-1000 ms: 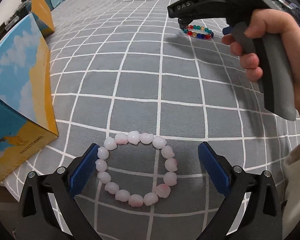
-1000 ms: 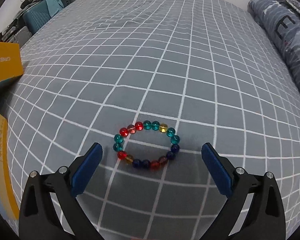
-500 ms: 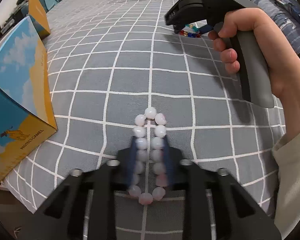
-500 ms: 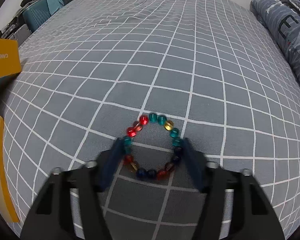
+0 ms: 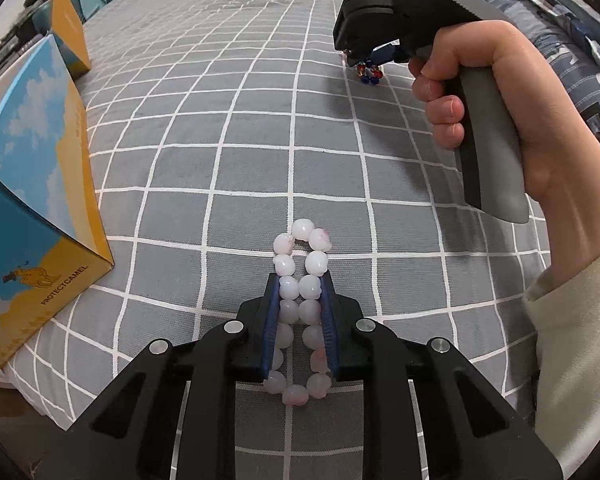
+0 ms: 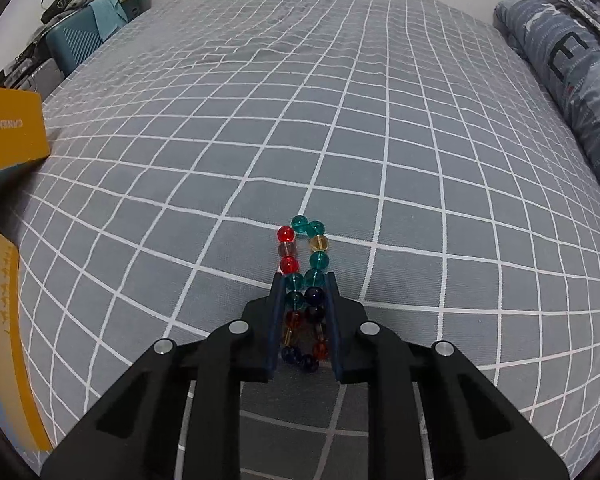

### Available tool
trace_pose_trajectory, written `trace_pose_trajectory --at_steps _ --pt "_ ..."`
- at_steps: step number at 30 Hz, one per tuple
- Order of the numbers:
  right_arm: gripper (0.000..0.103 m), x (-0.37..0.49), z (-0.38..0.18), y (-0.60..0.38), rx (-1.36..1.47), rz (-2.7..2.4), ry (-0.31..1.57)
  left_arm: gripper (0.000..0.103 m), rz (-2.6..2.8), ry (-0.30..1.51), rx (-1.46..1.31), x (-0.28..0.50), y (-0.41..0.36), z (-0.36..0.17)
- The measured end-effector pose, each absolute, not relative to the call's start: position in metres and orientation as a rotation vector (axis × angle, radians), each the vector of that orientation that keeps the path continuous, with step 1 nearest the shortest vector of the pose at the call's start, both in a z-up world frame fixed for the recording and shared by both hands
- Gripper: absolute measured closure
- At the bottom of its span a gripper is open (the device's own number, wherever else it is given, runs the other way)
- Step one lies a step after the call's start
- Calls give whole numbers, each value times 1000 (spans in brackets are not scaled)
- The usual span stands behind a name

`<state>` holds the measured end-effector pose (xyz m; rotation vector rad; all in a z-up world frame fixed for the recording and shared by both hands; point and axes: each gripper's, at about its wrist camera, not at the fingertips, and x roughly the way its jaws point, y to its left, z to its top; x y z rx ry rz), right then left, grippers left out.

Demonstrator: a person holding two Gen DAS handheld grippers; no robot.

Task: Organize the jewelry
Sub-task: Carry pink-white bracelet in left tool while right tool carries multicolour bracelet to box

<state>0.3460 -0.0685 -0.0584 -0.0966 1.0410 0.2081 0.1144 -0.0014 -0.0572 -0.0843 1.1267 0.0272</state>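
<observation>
"PROTECTCAMEL" box (image 5: 32,216) beside pinched pink bracelet (image 5: 300,312)

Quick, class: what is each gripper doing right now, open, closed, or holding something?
Left gripper: closed on the pink bracelet, squeezing it into a narrow loop.
Right gripper: closed on the colourful bracelet, squeezed the same way.

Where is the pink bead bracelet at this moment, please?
In the left wrist view, the pink bead bracelet is low and central, squeezed flat in the left tool on the grey checked bedspread, right of the blue-and-yellow box.
</observation>
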Motion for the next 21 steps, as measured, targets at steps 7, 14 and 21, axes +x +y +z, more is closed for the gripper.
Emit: trace_pose_trajectory --at_steps 7,14,21 --pt "85 344 -49 -72 -83 208 1022 84 17 1101 -95 111 -2 -47" --pt "85 339 -41 -74 -84 206 998 84 22 1080 -106 108 3 -37" --pt "85 332 -32 -73 -88 207 978 84 28 1058 -101 104 0 -28"
